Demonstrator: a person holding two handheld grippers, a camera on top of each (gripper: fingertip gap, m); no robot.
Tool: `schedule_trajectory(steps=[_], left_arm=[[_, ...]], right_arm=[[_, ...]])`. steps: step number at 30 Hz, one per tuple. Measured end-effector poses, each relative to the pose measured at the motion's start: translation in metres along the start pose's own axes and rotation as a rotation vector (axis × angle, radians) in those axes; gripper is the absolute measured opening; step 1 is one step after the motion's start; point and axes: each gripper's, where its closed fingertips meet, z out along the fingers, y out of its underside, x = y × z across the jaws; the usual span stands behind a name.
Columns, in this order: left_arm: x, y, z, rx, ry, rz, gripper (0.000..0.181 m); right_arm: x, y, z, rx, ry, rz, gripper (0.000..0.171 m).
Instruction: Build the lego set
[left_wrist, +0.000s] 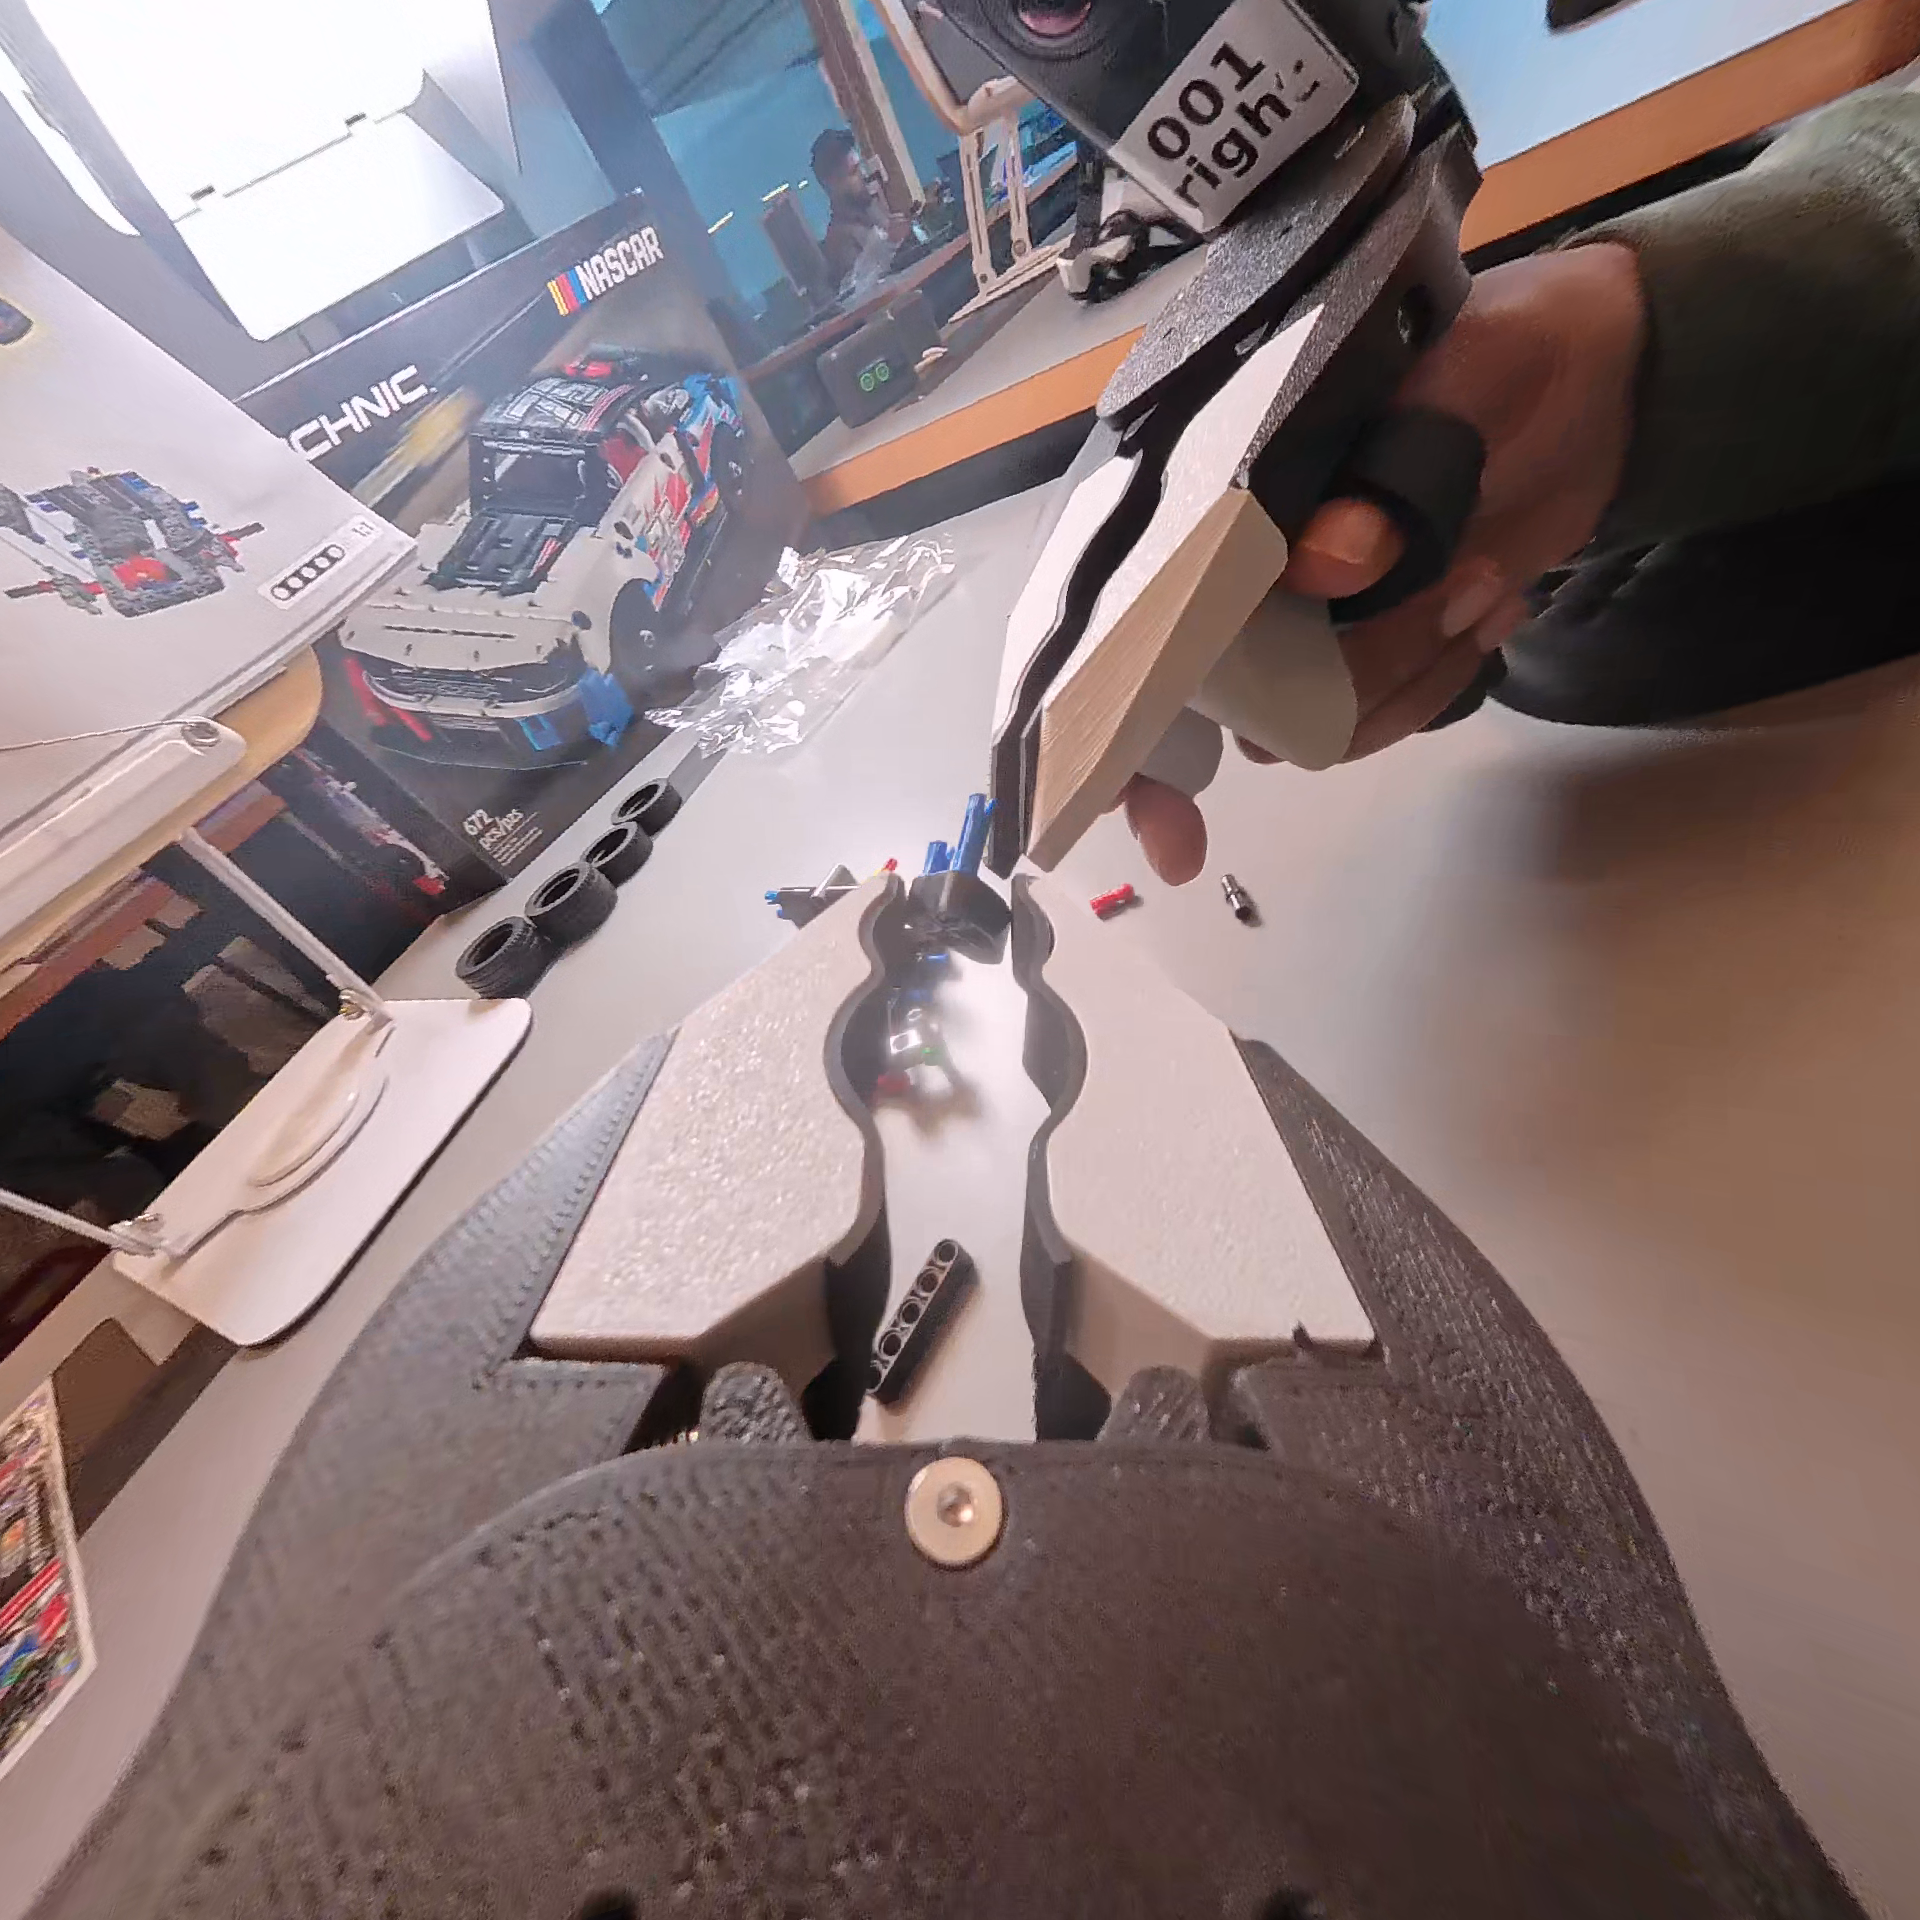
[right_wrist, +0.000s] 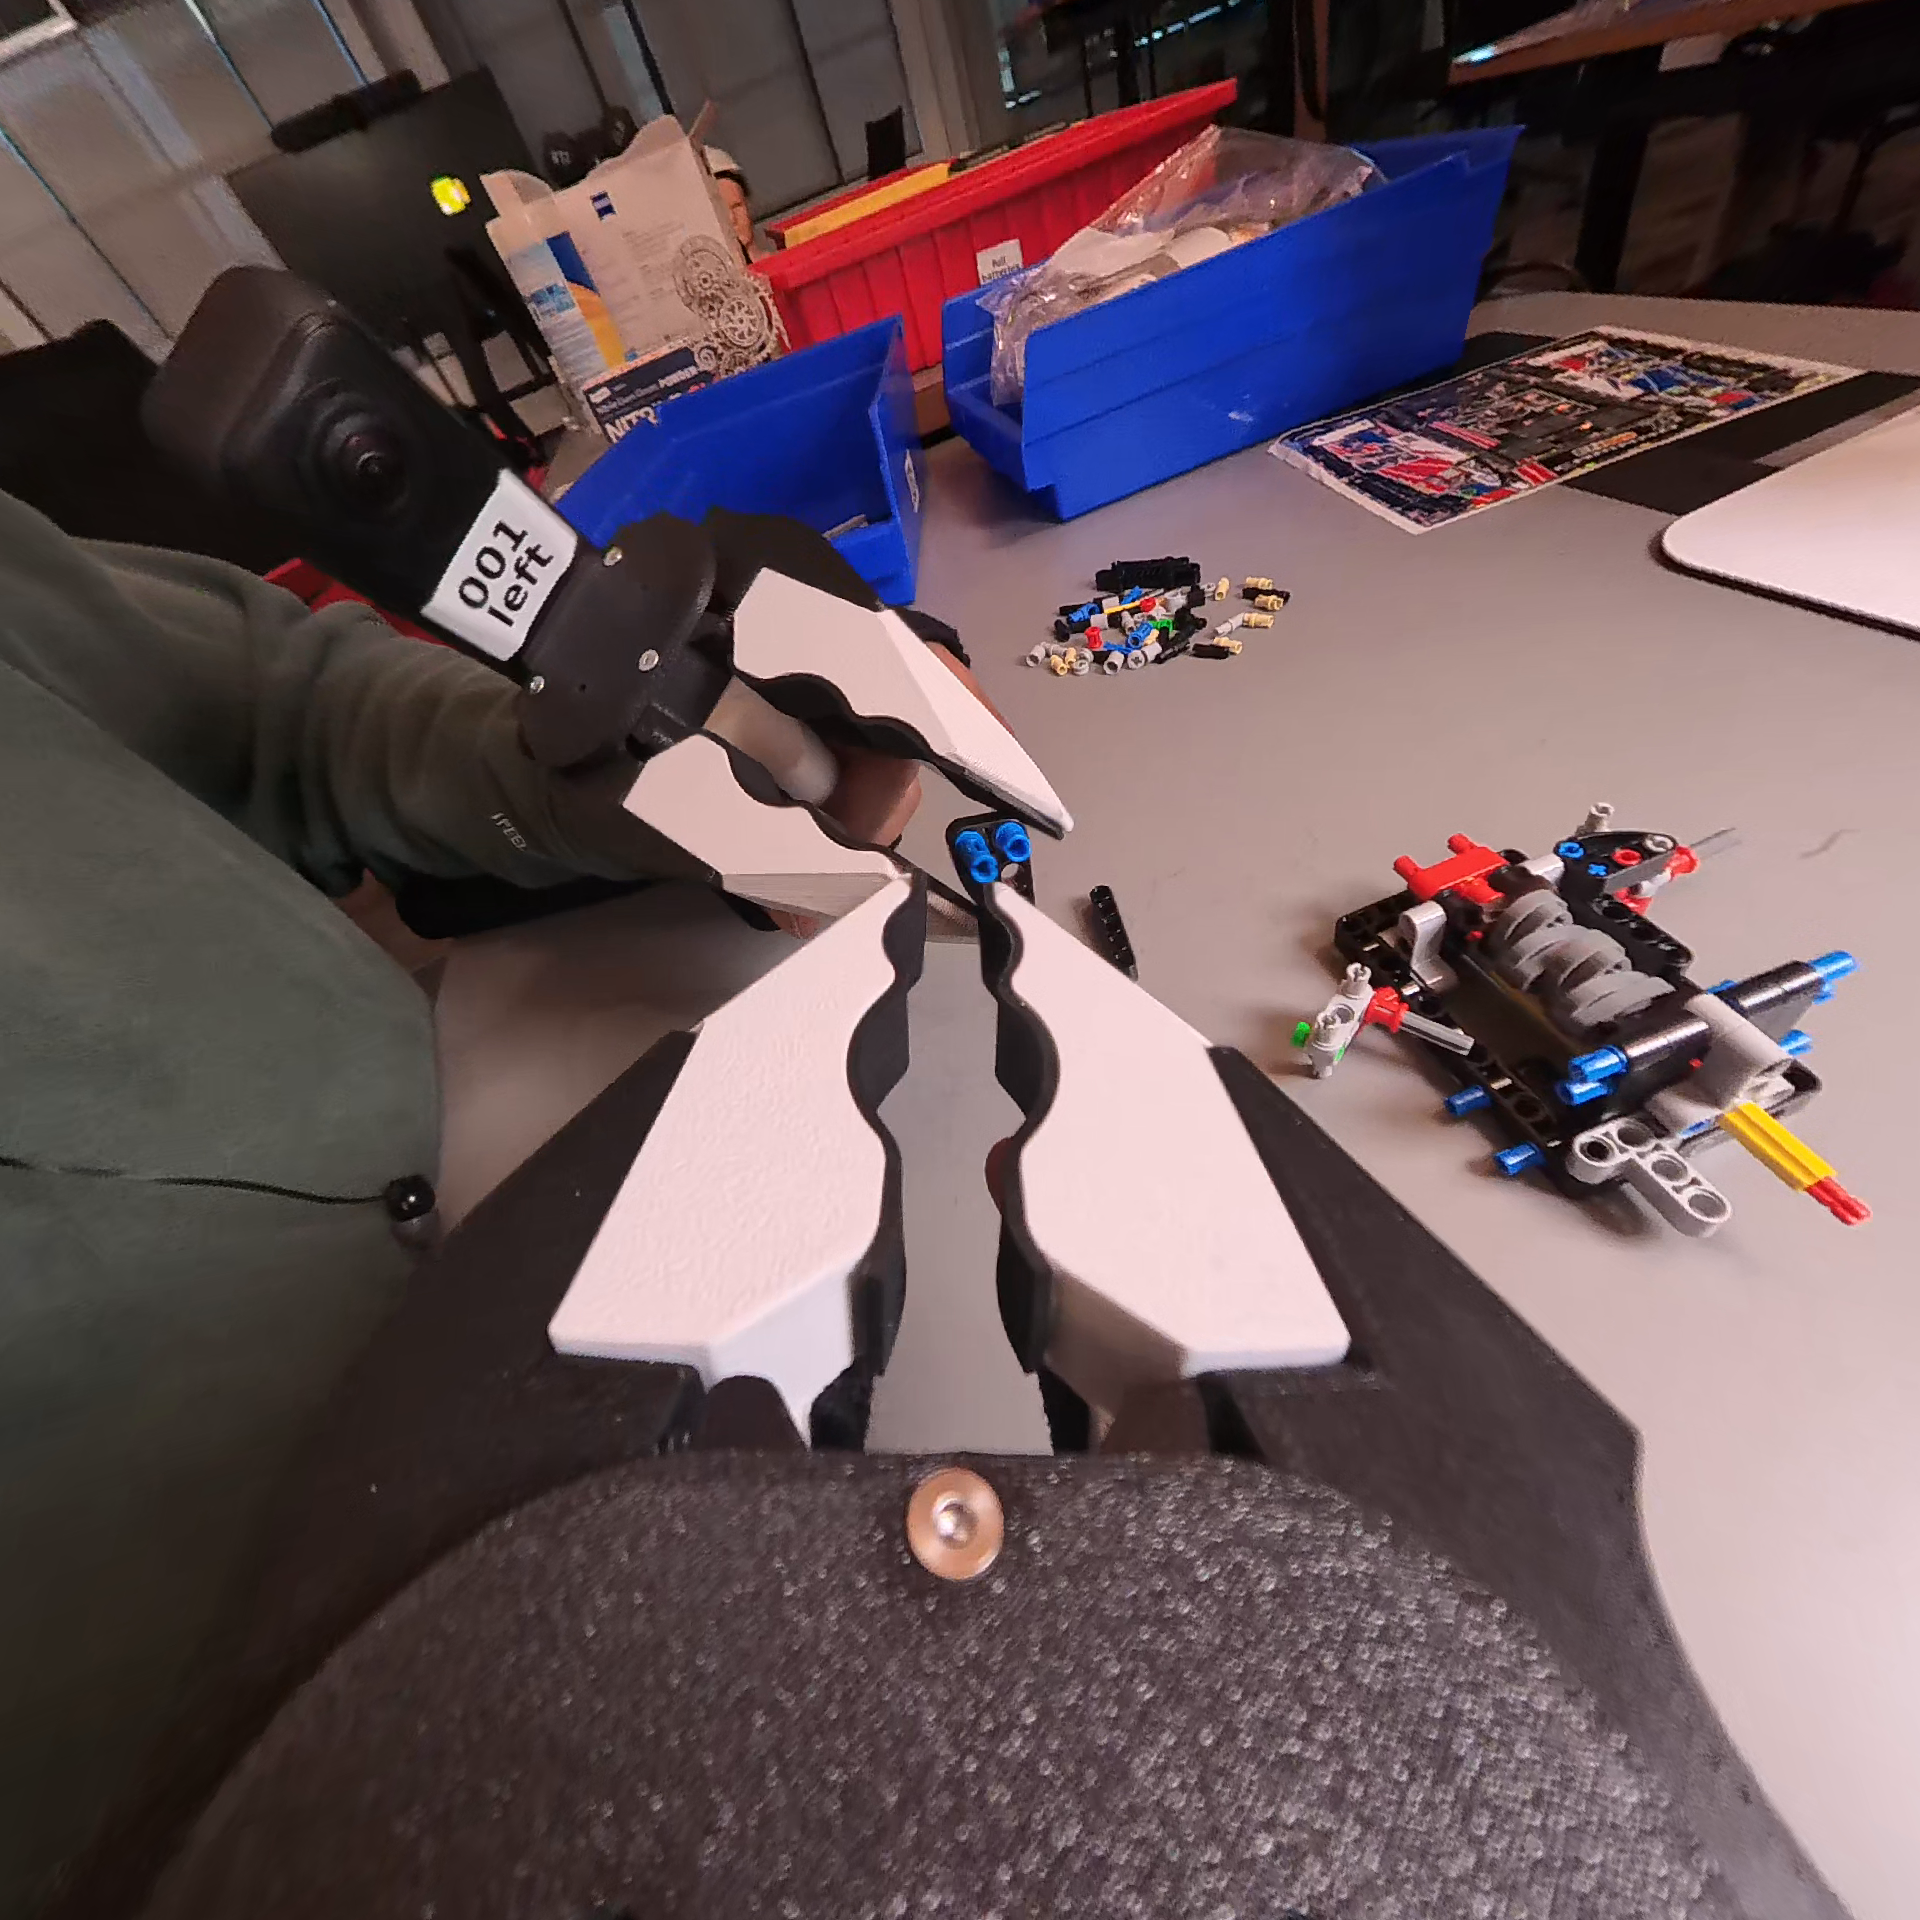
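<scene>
Just left of the half-built car (right_wrist: 1590, 1018) on the surface (right_wrist: 1351, 727), I pinched one small black piece (right_wrist: 992, 857) with both my left gripper (right_wrist: 997, 847) and right gripper (right_wrist: 961, 891).

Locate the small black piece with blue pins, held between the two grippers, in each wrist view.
Left wrist view: small black piece with blue pins sits just above centre, at the left gripper tips.
Right wrist view: same piece sits just above centre, beyond the right gripper tips.
Shared landmark: the loose black beam lying on the table.
</scene>
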Motion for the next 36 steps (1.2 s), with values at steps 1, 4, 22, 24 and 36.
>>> schedule_trajectory(steps=[1, 4, 22, 24, 36], left_arm=[[-0.001, 0.001, 0.000, -0.004, -0.006, 0.007, 0.017], [-0.001, 0.003, 0.000, -0.012, -0.010, 0.009, 0.017], [0.005, 0.007, 0.002, -0.033, -0.010, 0.061, 0.017], [0.007, 0.010, 0.003, -0.046, 0.012, 0.045, 0.017], [0.040, 0.040, 0.001, -0.194, 0.296, -0.144, 0.023]], right_arm=[[0.002, 0.000, 0.001, -0.001, 0.009, 0.009, 0.007], [0.007, 0.003, 0.002, -0.011, 0.025, 0.028, 0.009], [0.012, 0.003, -0.001, -0.025, 0.071, 0.009, 0.005], [0.010, 0.007, -0.001, -0.058, 0.060, -0.006, 0.003], [0.015, 0.049, -0.003, -0.478, 0.076, -0.122, 0.001]])
